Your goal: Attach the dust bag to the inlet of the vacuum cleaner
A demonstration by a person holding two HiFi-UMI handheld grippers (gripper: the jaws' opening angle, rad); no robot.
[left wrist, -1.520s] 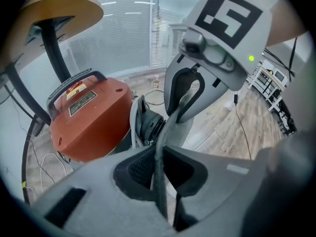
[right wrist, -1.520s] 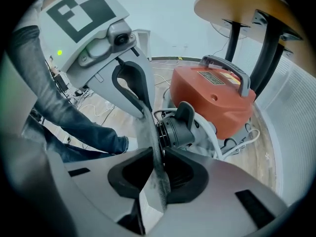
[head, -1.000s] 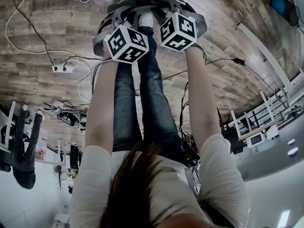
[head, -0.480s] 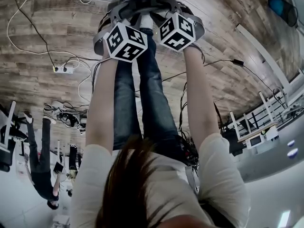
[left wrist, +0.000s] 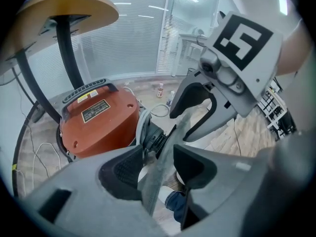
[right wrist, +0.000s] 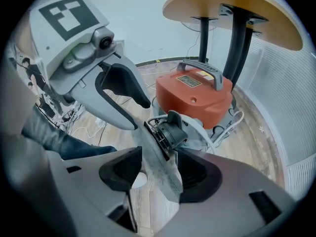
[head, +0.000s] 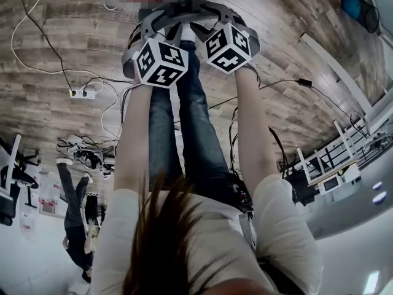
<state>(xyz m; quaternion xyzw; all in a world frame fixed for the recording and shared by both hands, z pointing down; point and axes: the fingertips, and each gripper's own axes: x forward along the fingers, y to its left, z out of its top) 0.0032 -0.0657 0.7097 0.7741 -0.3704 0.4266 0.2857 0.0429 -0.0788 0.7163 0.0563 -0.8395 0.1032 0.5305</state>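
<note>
Grey-brown wood planks are covering the floor (head: pixel 55 48), and white cables (head: pixel 11 42) are trailing across it toward a power strip (head: pixel 84 93). A round table (right wrist: pixel 237 6) with a pale wooden top is standing on dark legs beside tall windows, where closed blinds (left wrist: pixel 133 48) are letting soft daylight through. White racks (head: pixel 344 146) are lining one side.

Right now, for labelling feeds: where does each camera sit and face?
Head view: on the head, facing down at floor; arms, legs show.
Left gripper view: on left hand-held gripper, facing vacuum cleaner; jaws, just opened, flank dust bag.
Right gripper view: on right hand-held gripper; same, jaws just opened.
Gripper views share vacuum cleaner, dust bag.
</note>
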